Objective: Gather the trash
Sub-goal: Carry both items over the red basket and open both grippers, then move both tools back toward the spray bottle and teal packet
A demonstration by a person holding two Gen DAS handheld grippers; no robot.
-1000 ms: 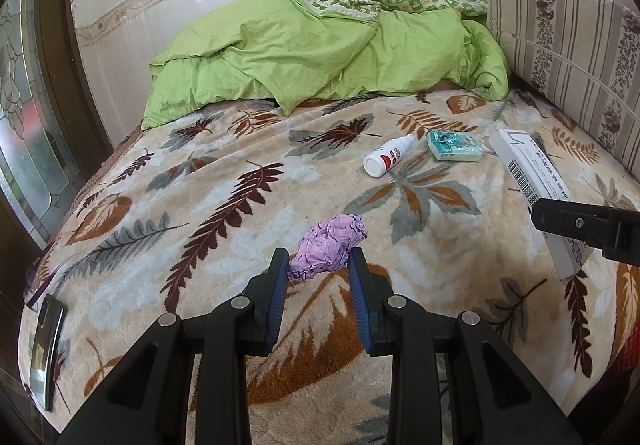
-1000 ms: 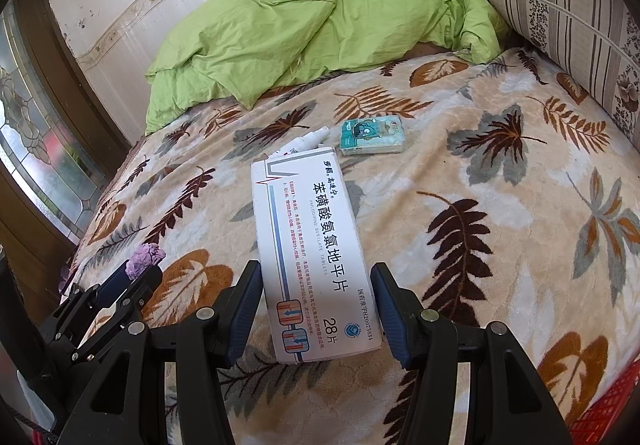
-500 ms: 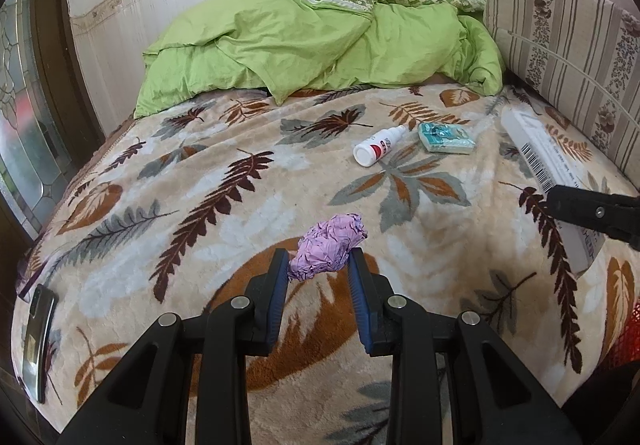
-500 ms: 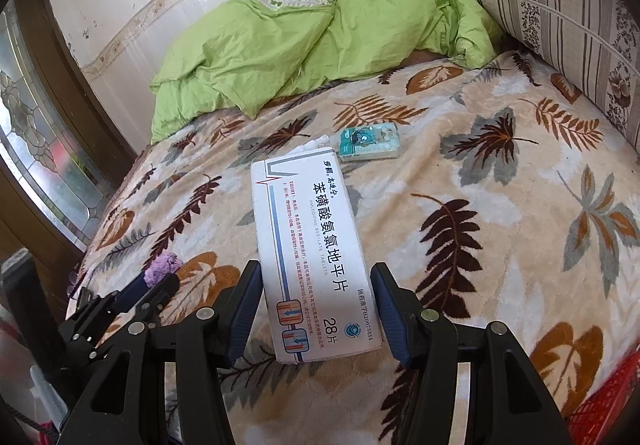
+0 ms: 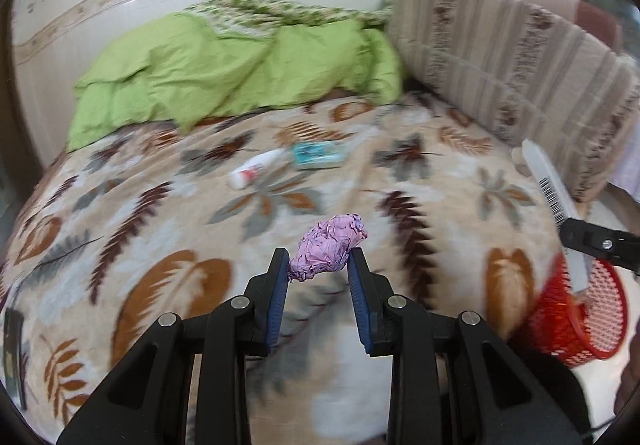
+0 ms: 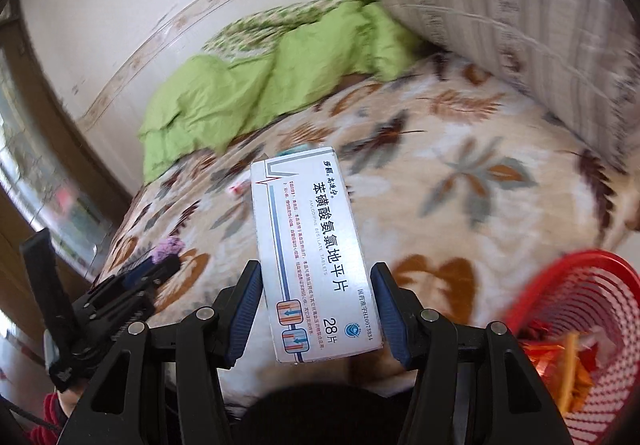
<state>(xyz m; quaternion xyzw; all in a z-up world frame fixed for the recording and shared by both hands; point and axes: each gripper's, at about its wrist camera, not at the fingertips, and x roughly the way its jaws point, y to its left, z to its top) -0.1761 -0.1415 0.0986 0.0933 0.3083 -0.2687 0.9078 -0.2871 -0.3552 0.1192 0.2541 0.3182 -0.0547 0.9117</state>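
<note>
My left gripper [image 5: 319,265] is shut on a crumpled purple paper ball [image 5: 328,247], held above the leaf-patterned bed blanket [image 5: 168,229]. My right gripper [image 6: 316,277] is shut on a white medicine box [image 6: 314,245] with blue and red print; the box [image 5: 550,189] also shows at the right of the left wrist view, over a red mesh basket [image 5: 580,319]. That basket [image 6: 576,325] stands beside the bed at lower right and holds orange wrappers. The left gripper [image 6: 160,267] with the purple ball [image 6: 168,247] shows at lower left of the right wrist view.
A white bottle [image 5: 258,170] and a teal packet [image 5: 318,156] lie mid-bed. A green quilt [image 5: 224,73] is bunched at the back wall and a striped cushion [image 5: 504,57] stands at the right. A dark flat object [image 5: 14,349] lies at the bed's left edge.
Both grippers have pulled back and swung to the right with their loads. The red basket has come into view at lower right, and the bottle and packet look farther away.
</note>
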